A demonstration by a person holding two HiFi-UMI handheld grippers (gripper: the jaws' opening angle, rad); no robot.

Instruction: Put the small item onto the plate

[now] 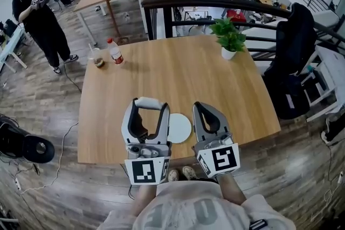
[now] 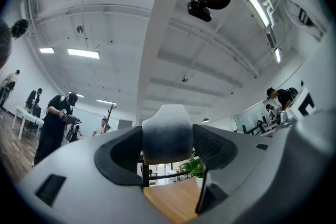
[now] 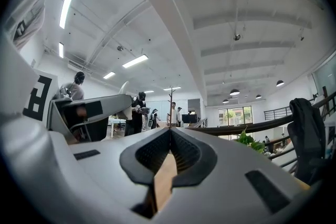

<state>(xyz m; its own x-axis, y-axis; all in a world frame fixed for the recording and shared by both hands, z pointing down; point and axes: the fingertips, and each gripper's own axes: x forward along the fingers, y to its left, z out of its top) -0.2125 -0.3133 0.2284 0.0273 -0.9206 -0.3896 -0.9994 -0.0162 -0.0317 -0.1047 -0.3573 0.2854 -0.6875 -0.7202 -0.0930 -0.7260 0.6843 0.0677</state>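
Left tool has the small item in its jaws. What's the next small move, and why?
Probably shift the left tool slightly to its right and lower it over the plate. Its jaws are shut on the small item, and the white plate lies just beside it, its visible part bare. The right tool is shut and empty.

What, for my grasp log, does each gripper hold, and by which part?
The left gripper pinches the small item across its sides, one end poking beyond the fingers. The right gripper is shut on nothing.
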